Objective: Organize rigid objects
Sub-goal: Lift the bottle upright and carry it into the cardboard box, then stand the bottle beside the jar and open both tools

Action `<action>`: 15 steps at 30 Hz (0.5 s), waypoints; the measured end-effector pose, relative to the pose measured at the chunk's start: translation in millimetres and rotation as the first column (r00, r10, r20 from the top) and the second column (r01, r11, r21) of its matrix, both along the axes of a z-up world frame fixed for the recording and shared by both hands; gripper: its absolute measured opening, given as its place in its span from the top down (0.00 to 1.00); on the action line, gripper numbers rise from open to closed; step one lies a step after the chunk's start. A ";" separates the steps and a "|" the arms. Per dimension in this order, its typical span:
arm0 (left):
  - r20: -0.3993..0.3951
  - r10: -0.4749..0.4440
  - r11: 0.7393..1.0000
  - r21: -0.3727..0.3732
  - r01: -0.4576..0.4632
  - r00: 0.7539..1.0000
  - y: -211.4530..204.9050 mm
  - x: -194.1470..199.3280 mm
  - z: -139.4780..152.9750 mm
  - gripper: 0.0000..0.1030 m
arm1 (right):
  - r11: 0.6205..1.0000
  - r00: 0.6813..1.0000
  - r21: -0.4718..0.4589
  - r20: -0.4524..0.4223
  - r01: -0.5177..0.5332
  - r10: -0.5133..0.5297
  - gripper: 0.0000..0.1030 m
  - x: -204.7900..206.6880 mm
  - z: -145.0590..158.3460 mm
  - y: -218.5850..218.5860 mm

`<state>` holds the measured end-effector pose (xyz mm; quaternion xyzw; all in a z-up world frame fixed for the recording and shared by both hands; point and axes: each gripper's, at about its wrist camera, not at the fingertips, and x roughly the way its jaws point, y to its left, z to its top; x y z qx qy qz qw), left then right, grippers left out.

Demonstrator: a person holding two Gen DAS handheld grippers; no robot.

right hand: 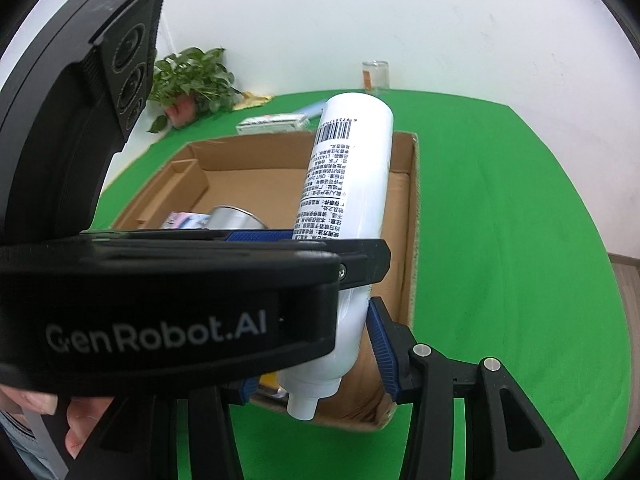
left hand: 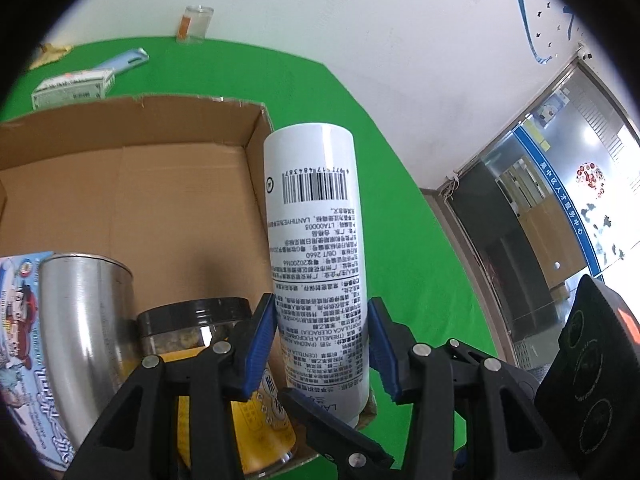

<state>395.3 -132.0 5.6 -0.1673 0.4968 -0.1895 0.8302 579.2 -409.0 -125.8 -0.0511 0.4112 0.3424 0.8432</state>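
Observation:
My left gripper (left hand: 322, 330) is shut on a white bottle (left hand: 316, 240) with a barcode label, held upside down over the near right corner of an open cardboard box (left hand: 168, 184). In the right wrist view the same bottle (right hand: 348, 200) tilts over the box (right hand: 412, 216), neck down, with the left gripper's body across the frame. My right gripper (right hand: 316, 356) sits behind the bottle's neck; its jaws stand apart around the neck and I cannot tell if they touch it. Inside the box are a steel cup (left hand: 84, 320), a black-lidded jar (left hand: 192, 320) and a yellow can (left hand: 256, 432).
On the green table (left hand: 360, 120) behind the box lie a white carton (left hand: 72, 88), a blue flat object (left hand: 128, 60) and a glass jar (left hand: 196, 24). A potted plant (right hand: 192, 80) stands at the far left by the white wall.

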 end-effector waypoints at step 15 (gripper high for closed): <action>-0.035 -0.036 0.998 0.046 0.037 0.999 -9.1 -10.0 -11.6 0.57 | 0.998 0.999 -0.037 -0.014 0.052 -0.052 0.54 -3.9 -34.2 -10.1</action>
